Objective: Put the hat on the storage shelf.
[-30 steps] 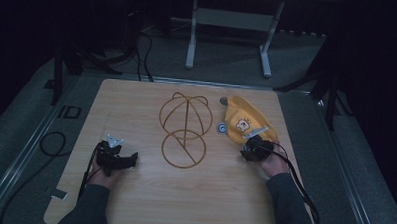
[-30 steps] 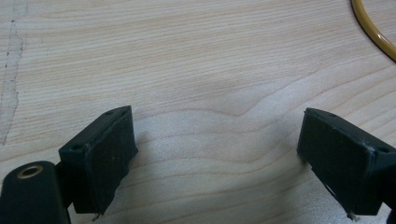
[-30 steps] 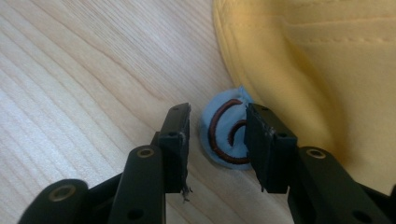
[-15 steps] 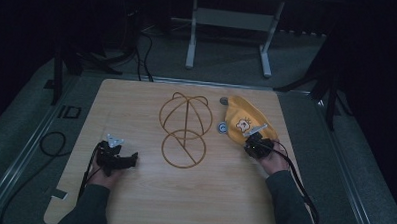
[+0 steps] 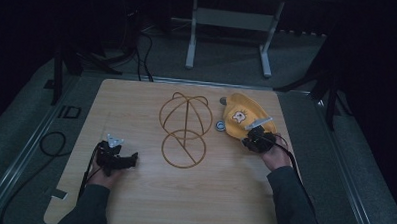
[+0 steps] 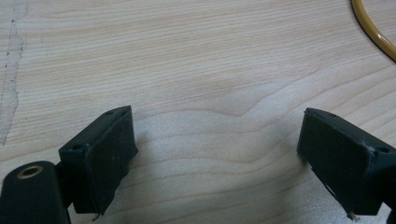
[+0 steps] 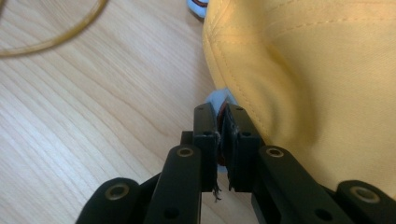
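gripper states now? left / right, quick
Left gripper: open, nothing between the jaws, over bare table.
Right gripper: shut on a small light-blue piece at the yellow cap's edge.

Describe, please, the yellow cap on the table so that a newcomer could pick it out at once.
Start from the wooden table and its brown wire frame in the middle. Just right of the frame, by the right hand-held gripper, lies the yellow cap. It is the one soft, bright yellow thing there, with a small white cartoon patch on top.
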`<state>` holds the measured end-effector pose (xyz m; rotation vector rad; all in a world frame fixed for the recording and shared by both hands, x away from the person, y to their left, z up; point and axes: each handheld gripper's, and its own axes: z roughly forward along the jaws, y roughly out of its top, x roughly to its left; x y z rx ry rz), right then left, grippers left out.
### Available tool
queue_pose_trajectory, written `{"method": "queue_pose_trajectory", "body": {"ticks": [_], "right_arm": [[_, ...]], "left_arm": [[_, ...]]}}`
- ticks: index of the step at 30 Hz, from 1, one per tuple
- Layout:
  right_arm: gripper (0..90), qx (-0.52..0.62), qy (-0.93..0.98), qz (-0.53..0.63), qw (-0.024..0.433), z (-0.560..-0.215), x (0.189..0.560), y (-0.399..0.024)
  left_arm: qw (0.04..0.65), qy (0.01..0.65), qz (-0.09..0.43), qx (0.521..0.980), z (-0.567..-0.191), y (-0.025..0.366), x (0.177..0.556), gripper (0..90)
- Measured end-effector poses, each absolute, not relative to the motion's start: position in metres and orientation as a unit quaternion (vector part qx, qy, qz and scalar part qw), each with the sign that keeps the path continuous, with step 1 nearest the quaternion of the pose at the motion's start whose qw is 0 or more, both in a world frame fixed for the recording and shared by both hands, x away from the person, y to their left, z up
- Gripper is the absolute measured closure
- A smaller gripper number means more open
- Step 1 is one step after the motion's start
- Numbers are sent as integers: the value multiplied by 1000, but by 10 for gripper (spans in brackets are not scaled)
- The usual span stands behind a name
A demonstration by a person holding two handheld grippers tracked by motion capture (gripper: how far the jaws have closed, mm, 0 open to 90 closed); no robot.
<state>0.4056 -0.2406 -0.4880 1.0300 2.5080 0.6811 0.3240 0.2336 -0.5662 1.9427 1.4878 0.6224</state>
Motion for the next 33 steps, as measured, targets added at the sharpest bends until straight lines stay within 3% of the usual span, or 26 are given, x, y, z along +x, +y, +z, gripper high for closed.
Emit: {"method": "queue_pose_trajectory", "body": {"ticks": [25, 33], "right_arm": [[844, 328, 861, 333, 200, -398, 399, -228], [816, 339, 871, 298, 194, -399, 396, -241]], "left_arm": [[304, 562, 235, 733, -566, 234, 324, 115], [304, 562, 235, 733, -566, 233, 324, 115]]}}
